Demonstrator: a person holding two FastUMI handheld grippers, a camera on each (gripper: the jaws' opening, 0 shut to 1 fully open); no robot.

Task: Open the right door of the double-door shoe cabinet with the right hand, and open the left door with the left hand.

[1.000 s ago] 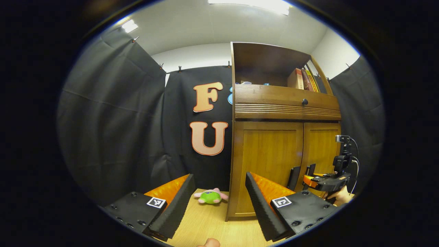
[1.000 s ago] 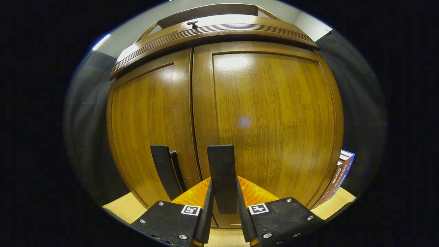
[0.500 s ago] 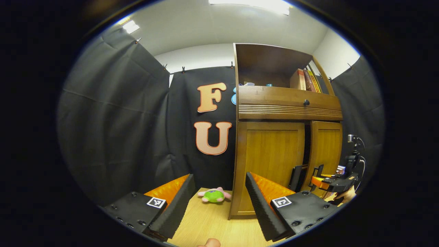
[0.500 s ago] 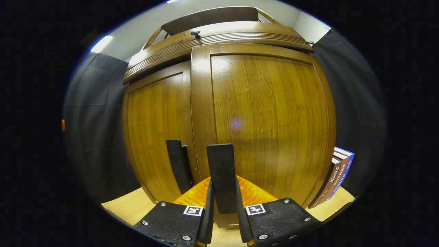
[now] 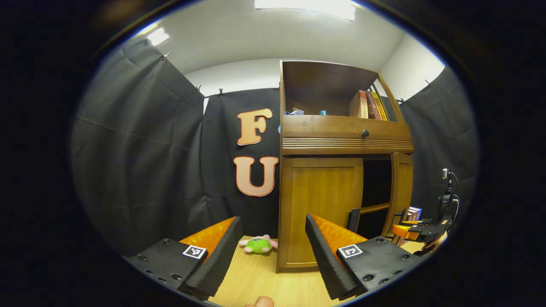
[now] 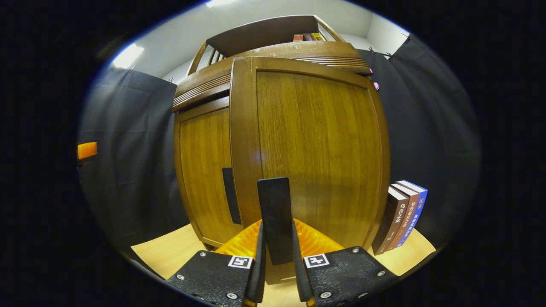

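The wooden shoe cabinet stands on the table. In the left gripper view its right door is swung partly out, leaving a dark gap beside the shut left door and that door's dark handle. My left gripper is open, held back from the cabinet's left front corner. The right gripper shows at the open door's edge. In the right gripper view my right gripper is shut on the right door's dark upright handle. The right door stands forward of the left door.
A green and pink plush toy lies on the table left of the cabinet. Books stand on the table right of the cabinet. More books stand on the upper shelf, above a drawer with a knob.
The right door has swung outward from shut to partly open, with my right gripper still clamped on its handle. My left gripper stays open and has hardly moved.
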